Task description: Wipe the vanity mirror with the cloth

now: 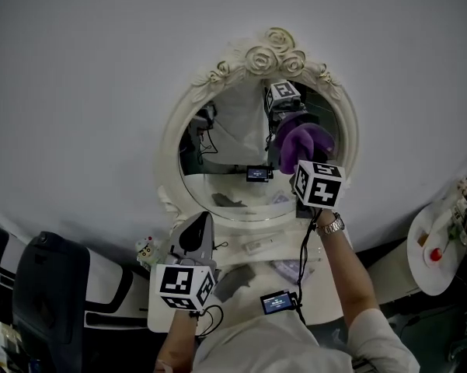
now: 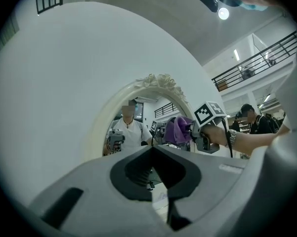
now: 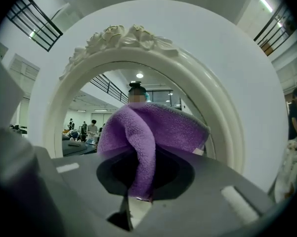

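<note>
Clearly the right gripper (image 1: 297,160) jaws pinch the cloth (image 1: 301,140) at the mirror's (image 1: 229,158) right half (glass straight ahead); left gripper (image 1: 196,233) jaws closed together, empty.

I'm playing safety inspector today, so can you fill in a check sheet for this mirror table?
Surface: white vanity table top, partly covered.
Job's things: oval vanity mirror in a cream rose-carved frame; fluffy purple cloth at the glass's right side.
Clutter: small black device with a lit screen; small colourful object at the table's left edge.
Grippers: right gripper jaws shut on the cloth; left gripper jaws shut, empty, low over the table.
Cables: black cable from right gripper down to the device.
Surroundings: plain pale wall; black chair left; round white side table right.
</note>
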`<state>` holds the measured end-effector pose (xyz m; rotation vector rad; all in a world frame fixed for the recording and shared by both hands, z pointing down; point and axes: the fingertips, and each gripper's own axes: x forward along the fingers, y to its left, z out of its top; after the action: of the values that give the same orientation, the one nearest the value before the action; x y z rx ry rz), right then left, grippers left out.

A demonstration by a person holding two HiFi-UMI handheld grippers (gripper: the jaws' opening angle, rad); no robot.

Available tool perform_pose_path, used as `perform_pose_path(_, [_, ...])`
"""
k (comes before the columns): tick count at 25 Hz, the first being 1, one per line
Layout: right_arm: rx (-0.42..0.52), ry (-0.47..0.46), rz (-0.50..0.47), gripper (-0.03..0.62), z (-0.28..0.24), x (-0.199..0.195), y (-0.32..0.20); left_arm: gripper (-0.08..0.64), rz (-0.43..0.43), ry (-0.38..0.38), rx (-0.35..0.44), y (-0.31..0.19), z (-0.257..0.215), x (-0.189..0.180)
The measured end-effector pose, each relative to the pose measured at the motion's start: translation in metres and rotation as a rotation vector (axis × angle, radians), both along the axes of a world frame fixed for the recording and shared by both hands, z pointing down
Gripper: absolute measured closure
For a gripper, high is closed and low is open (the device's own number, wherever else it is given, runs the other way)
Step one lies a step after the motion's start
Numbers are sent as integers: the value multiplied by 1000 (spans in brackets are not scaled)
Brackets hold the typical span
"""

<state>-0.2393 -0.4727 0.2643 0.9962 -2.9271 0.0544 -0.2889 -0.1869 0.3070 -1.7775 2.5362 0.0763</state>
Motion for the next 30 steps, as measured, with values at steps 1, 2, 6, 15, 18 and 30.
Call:
perform_pose_path(1, [-2, 0, -10, 534, 0, -6, 6, 560, -4, -1, 1, 3, 0, -2])
perform_pose_path(2, [0, 0, -14, 534, 0, -11, 12, 560, -8, -1, 2, 6, -1, -5])
perform_pose_path(6, [18, -2, -35, 534, -1, -32, 33, 560, -32, 3, 3, 21, 1, -17])
perform_pose_path(15, [39, 9, -157, 534, -2, -92, 99, 560, -95, 15, 1, 58, 7, -45])
perform_pose_path(18, [52, 17, -199, 534, -1, -112, 121, 560, -123, 21, 0, 72, 10, -57])
perform_pose_path(30, [54, 22, -358, 534, -1, -180, 198, 560, -212, 37, -15, 123, 19, -87])
